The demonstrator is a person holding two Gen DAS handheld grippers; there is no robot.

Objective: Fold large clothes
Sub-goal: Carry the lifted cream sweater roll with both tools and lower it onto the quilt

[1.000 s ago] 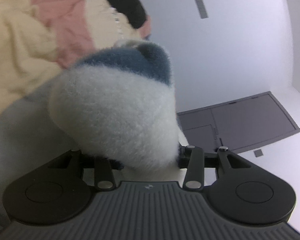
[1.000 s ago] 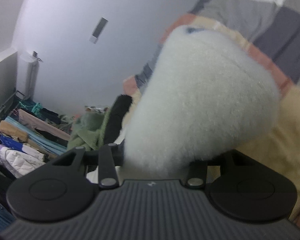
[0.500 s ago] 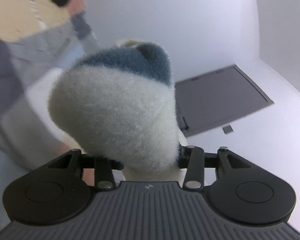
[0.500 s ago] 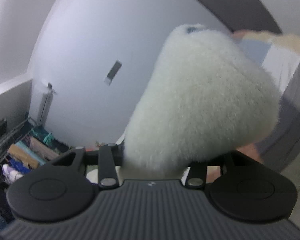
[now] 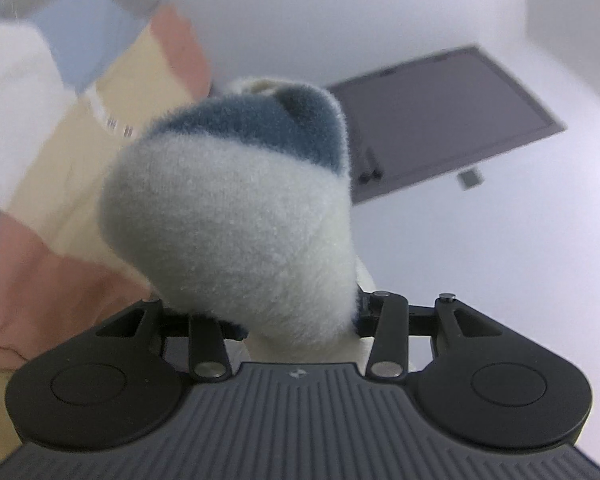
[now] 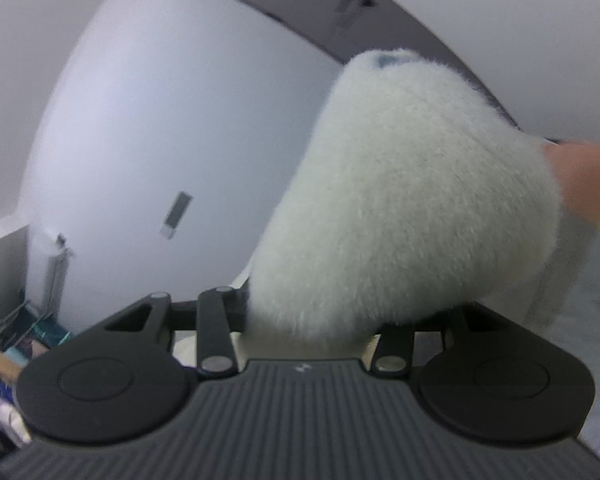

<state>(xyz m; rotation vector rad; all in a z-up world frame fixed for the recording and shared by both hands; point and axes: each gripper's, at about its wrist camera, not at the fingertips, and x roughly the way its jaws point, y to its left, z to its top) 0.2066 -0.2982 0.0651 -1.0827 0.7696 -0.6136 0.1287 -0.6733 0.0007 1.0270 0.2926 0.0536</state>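
We judge this a domestic room: plain white walls (image 6: 148, 120), and stacked folded clothes (image 6: 8, 356) on a rack at lower left of the right-wrist view.

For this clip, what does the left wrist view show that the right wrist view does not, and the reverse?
Only the left wrist view shows the fleece's dark blue band, a wide spread of colour-block fabric in cream, pink and pale blue, and a dark grey panel on the white surface.

Only the right wrist view shows clutter of stored clothes at lower left and a small grey strip on the white wall.

Both show a bunched wad of fluffy white fleece filling the space between the fingers and hiding them, so grip state is unclear.
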